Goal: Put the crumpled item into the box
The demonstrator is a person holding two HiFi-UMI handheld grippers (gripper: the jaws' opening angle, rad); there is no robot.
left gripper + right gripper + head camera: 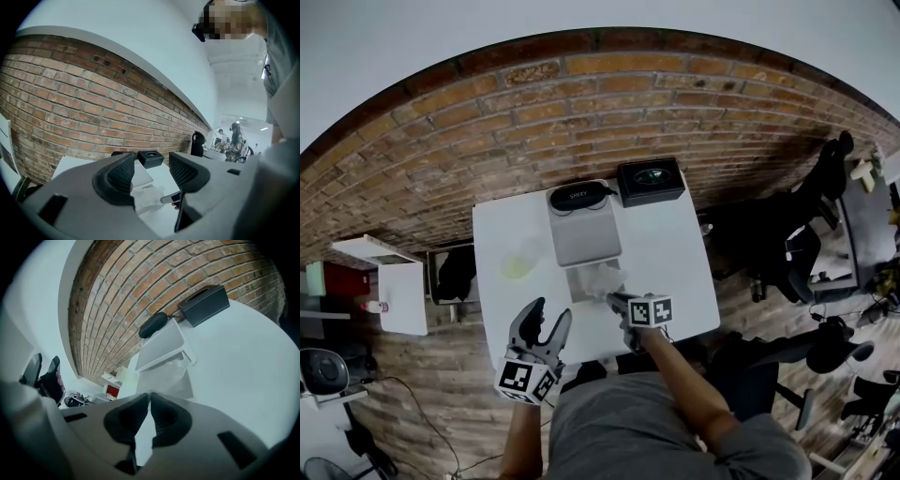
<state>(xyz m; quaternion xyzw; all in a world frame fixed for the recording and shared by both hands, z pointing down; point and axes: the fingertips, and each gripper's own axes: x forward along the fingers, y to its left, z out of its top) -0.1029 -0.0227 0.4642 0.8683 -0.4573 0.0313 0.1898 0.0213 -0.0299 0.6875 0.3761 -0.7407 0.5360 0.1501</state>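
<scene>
Only lettering: a short white word on the black oval case (578,196) at the table's (684,272) far edge, too small to read surely. Marker cubes (526,381) on the left gripper (550,311) and right gripper (612,298) show square patterns, no letters.

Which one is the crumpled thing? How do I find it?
Find the white table by the brick wall. A pale grey box lies near its middle, and at its near end, right by the tip of the right gripper, is the crumpled item. It's the only wrinkly, whitish lump; its neighbours are smooth and flat-sided.
</scene>
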